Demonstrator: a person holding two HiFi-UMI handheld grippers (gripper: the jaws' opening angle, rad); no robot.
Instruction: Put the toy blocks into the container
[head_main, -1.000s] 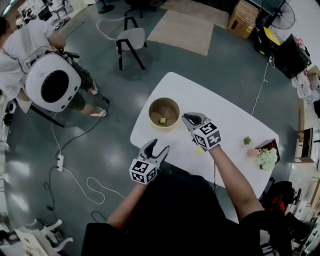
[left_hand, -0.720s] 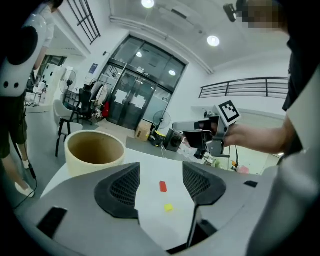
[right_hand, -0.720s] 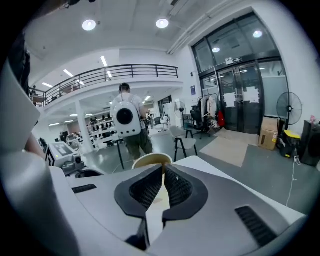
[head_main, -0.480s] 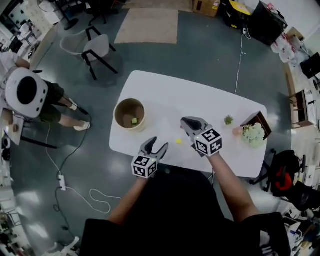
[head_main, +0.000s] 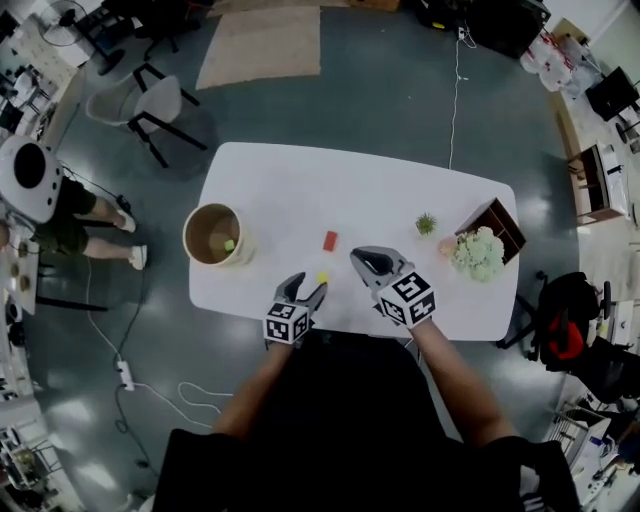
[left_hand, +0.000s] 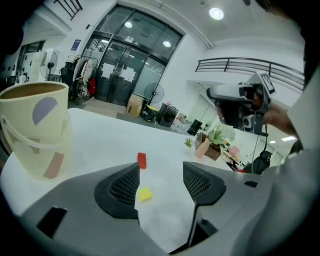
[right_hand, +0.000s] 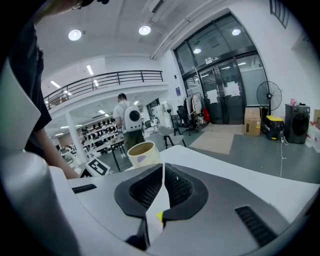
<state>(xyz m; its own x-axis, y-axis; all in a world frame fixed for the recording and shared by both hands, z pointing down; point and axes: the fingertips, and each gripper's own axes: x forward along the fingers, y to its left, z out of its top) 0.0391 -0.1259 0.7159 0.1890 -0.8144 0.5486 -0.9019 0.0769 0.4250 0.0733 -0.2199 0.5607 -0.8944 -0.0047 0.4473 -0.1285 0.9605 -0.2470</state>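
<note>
Two toy blocks lay on the white surface (head_main: 300, 190): a small yellow block (head_main: 322, 277) by the open left gripper (head_main: 305, 287), and a red block (head_main: 330, 240) beyond. They looked light and hard, so pinching the flat sides should work. The right gripper (head_main: 362, 262) was closed.

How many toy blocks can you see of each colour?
Red block: 1
Yellow block: 1
Green block, inside the bucket: 1
Total: 3
</note>
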